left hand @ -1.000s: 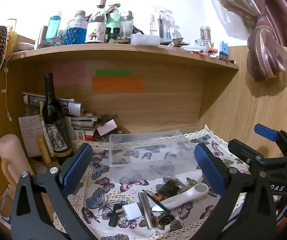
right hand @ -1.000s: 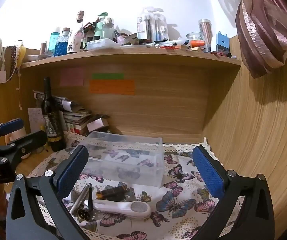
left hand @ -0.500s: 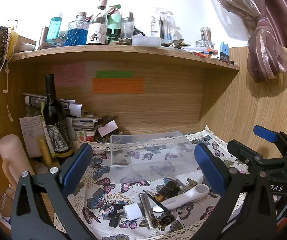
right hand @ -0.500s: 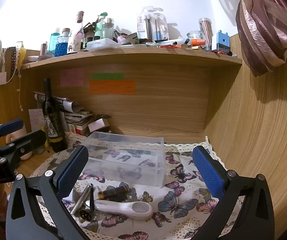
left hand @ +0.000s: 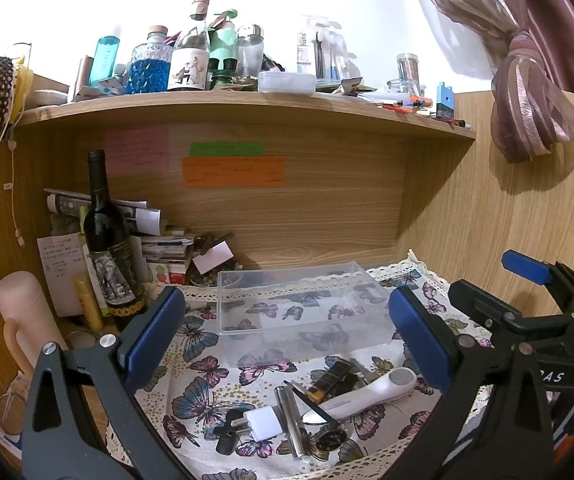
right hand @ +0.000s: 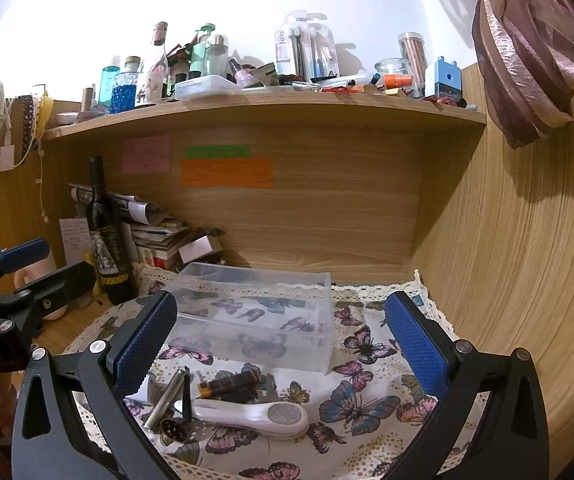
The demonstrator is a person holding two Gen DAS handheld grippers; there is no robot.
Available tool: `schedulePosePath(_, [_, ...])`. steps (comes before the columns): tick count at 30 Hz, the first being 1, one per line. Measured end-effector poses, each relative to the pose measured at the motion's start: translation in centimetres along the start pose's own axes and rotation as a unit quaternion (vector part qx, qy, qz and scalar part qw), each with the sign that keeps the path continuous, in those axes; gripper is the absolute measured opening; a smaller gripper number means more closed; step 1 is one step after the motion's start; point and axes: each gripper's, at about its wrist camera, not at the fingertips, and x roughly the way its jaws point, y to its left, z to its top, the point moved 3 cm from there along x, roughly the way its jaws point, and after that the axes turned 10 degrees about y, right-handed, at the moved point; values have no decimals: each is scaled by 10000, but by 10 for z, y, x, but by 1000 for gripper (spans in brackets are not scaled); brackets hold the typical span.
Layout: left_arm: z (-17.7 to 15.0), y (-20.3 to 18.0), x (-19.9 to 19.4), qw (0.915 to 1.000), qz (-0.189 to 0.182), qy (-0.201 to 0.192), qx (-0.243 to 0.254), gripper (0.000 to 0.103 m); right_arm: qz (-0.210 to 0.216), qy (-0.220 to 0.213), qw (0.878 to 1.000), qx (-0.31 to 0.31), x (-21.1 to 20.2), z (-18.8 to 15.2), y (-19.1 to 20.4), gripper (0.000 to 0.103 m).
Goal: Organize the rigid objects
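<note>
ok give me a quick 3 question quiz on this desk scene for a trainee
1. True or false: the clear plastic box already holds items.
2. Which lies nearest the box: A) black tube with gold end B) white charger plug C) dark wine bottle?
3. Fill in: both the left gripper and right gripper are ____.

Key: 1 false; 2 A; 3 open
</note>
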Motion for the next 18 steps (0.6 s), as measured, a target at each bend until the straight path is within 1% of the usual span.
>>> schedulePosePath(18, [-1, -2, 0, 10000, 3, -7, 13, 103, 10, -10, 10000, 11, -1, 1, 1, 103])
